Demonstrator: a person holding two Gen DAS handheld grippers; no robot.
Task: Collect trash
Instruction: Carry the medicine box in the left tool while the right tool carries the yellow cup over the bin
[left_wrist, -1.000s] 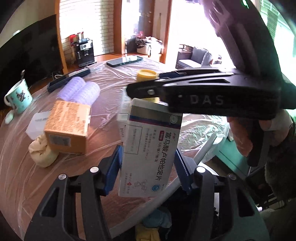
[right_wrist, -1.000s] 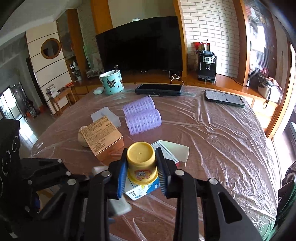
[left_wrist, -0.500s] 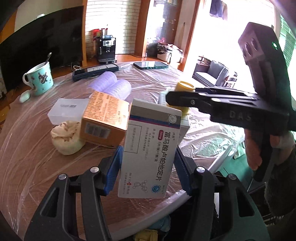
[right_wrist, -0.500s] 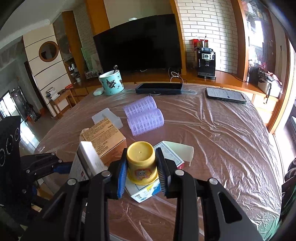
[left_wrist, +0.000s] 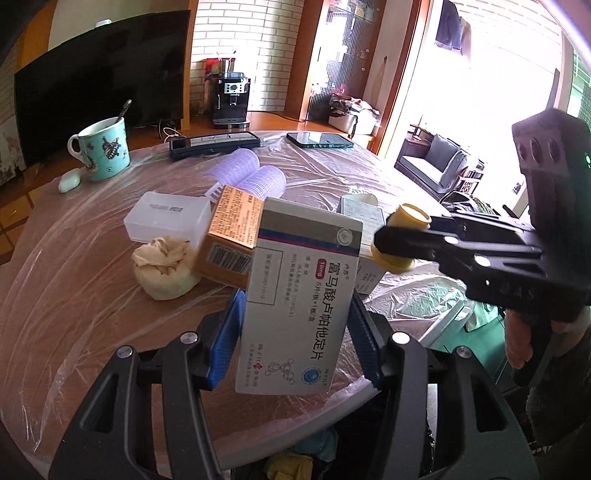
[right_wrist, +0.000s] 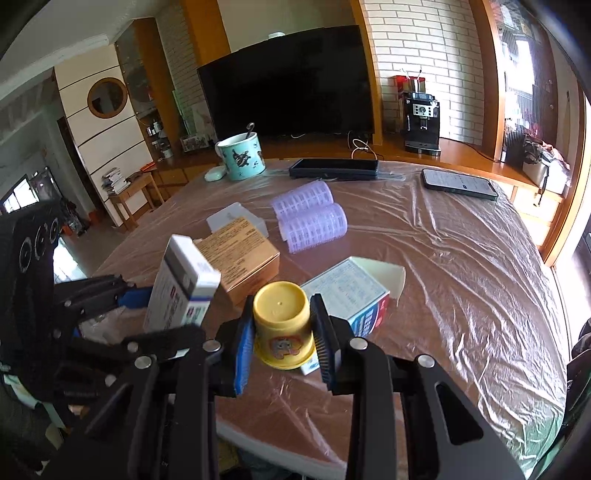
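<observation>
My left gripper (left_wrist: 295, 332) is shut on a white medicine box (left_wrist: 303, 295) with Chinese print, held upright above the near table edge. My right gripper (right_wrist: 284, 332) is shut on an upside-down yellow plastic cup (right_wrist: 282, 321), just above a blue-and-white carton (right_wrist: 351, 295) with an open flap. Each gripper shows in the other view: the white medicine box (right_wrist: 181, 284) at the left, the yellow cup (left_wrist: 402, 240) at the right. On the plastic-covered table lie a brown cardboard box (left_wrist: 229, 236) and a crumpled tissue (left_wrist: 162, 266).
Further back on the table lie a clear plastic case (left_wrist: 166, 218), two purple hair rollers (left_wrist: 255, 177), a teal mug with a spoon (left_wrist: 103, 147), a dark flat case (left_wrist: 214, 142) and a phone (left_wrist: 317, 139). Below the near table edge (left_wrist: 314, 410) coloured items show.
My left gripper has carried the white box across and rolled; the box has come into the right wrist view at the left. The right gripper with the yellow cup has stayed put.
</observation>
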